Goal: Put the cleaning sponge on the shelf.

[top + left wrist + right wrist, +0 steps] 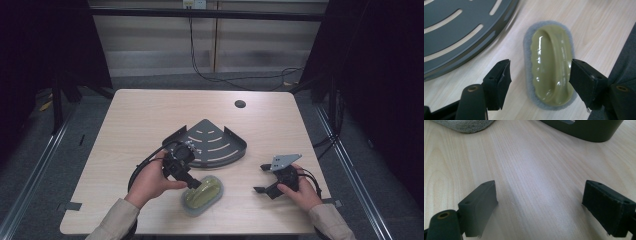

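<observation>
- The light wooden table [150,115] carries a dark grey metal corner shelf with slots [212,141] near its middle.
- The olive-green plastic scrubber with a grey pad [203,195] lies in front of the shelf, nearer to the person, just apart from the shelf's rim.
- The left gripper [192,183] is at the scrubber's left end, between shelf and scrubber.
- The right gripper [260,178] is well to the right of the scrubber, near the table's front right.
- A small round hole [240,104] lies behind the shelf, to the right.
</observation>
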`<action>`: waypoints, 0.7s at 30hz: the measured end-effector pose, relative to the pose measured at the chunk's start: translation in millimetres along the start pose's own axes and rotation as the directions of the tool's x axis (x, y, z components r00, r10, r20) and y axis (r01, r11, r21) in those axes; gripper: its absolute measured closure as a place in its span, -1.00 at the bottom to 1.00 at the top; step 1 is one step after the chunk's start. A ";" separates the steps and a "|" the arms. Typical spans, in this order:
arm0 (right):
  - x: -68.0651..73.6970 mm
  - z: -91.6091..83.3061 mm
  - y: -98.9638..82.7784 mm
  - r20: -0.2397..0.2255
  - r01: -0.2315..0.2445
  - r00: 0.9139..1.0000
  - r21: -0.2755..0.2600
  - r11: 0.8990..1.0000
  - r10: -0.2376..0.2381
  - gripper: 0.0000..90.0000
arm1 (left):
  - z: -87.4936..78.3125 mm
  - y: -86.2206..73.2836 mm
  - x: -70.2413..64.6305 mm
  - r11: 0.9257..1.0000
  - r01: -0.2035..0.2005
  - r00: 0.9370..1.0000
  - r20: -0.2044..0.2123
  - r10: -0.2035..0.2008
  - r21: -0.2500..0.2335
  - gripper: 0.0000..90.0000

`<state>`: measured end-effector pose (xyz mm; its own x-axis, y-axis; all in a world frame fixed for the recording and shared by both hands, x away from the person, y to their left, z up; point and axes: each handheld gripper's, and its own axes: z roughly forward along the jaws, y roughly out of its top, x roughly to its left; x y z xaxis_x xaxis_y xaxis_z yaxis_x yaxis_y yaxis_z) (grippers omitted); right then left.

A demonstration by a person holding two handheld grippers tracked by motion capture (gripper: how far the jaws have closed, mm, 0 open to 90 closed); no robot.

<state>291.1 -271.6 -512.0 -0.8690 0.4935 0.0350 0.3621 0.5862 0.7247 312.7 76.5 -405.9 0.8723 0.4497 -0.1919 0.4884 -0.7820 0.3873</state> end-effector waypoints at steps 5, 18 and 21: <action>0.0 0.0 0.0 0.000 0.000 1.000 0.000 1.000 0.000 -0.74 | 8.0 5.1 -6.1 1.000 -0.005 1.000 0.014 0.005 0.030 -0.21; 0.0 0.0 0.0 0.000 0.000 1.000 0.000 1.000 0.000 -0.74 | 31.2 7.1 -18.2 0.994 -0.032 0.999 0.026 0.029 0.103 0.10; 0.0 0.0 0.0 0.000 0.001 1.000 0.000 1.000 -0.001 -0.74 | 34.2 7.5 -20.1 0.992 -0.036 0.999 0.023 0.034 0.121 0.23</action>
<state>291.1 -271.6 -512.0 -0.8692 0.4932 0.0346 0.3615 0.5862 0.7250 299.6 46.8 -430.0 0.8887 0.4127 -0.1998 0.4556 -0.8445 0.2817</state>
